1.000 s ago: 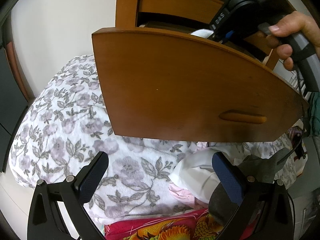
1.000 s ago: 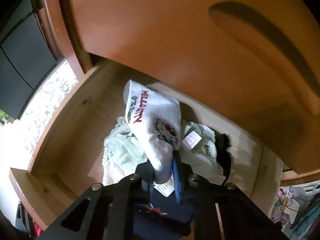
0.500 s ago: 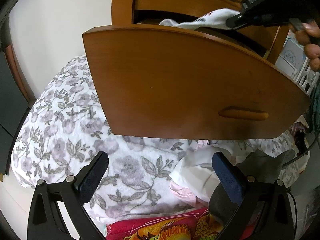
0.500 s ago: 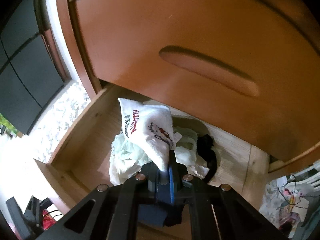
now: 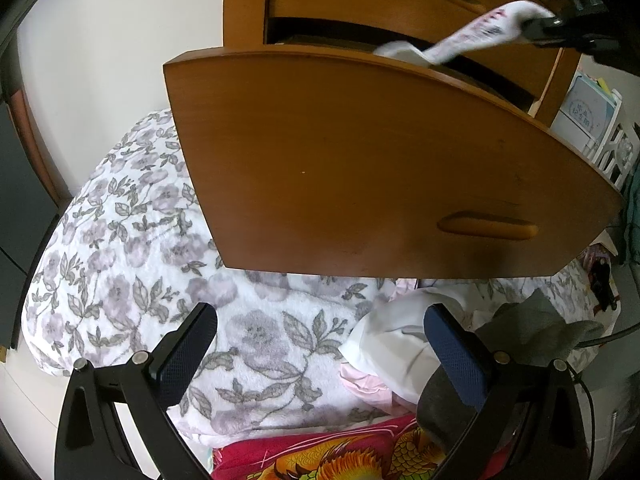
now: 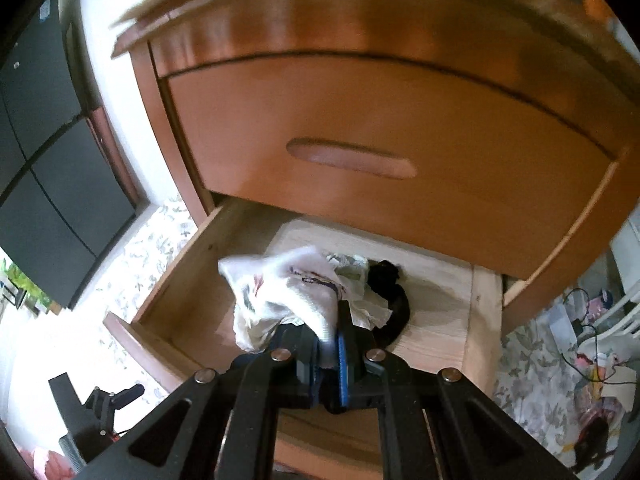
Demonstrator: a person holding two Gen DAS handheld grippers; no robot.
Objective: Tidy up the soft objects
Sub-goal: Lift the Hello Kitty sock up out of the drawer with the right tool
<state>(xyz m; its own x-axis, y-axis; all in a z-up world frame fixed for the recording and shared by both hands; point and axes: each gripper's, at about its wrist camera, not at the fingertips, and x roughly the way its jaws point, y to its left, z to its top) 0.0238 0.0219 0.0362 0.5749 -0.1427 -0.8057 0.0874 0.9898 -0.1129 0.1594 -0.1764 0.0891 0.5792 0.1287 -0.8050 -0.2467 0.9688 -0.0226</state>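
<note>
dangling over the open drawer (image 6: 192,280), the white printed sock (image 6: 296,292) is pinched by its end in the right gripper (image 6: 328,354), whose jaws have just been closing. only the right wrist view shows pale and black garments (image 6: 394,304) inside. left gripper (image 5: 320,356) gapes empty above the floral blanket (image 5: 132,248).

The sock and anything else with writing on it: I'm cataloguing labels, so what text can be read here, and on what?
Sock, clamped in the right hand-held gripper: red and dark printing, too blurred to read in either view.
Pale blue card beside the dresser: dark handwritten marks, too small to read.
Dresser drawer front: no text.
Nothing else carries readable writing.
</note>
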